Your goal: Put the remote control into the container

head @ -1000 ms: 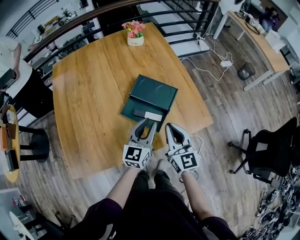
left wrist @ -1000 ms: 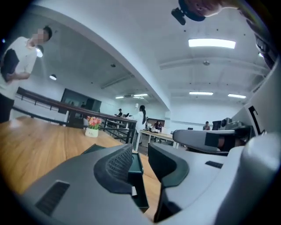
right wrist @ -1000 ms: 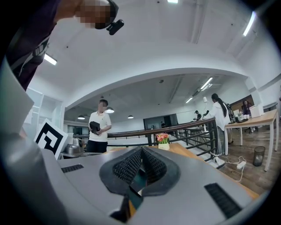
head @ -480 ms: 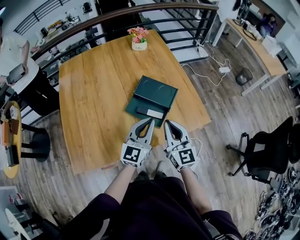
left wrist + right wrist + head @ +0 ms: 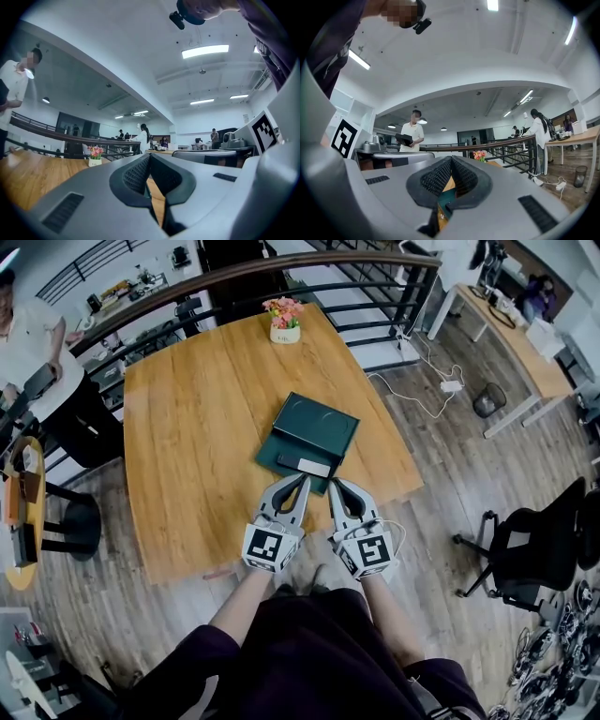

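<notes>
A dark green container (image 5: 317, 427) lies flat on the wooden table (image 5: 197, 427), right of its middle. The remote control (image 5: 300, 465), black with a white end, rests across the container's near part. Both grippers hover at the table's front edge, just short of the container. My left gripper (image 5: 302, 481) is shut with nothing between its jaws, and its pads (image 5: 140, 171) meet in the left gripper view. My right gripper (image 5: 335, 484) is beside it, also shut and empty. Below its tips (image 5: 451, 160) in the right gripper view, a strip of green container (image 5: 443, 206) shows.
A small pot of pink flowers (image 5: 286, 322) stands at the table's far edge, by a black railing (image 5: 281, 268). A person (image 5: 37, 343) stands at the far left next to a round stool (image 5: 75, 521). An office chair (image 5: 534, 549) is on the right, with cables (image 5: 422, 381) on the floor.
The left gripper's jaws have drawn together. Both grippers stay at the table's front edge, and the head view has shifted slightly. The remote lies where it was.
</notes>
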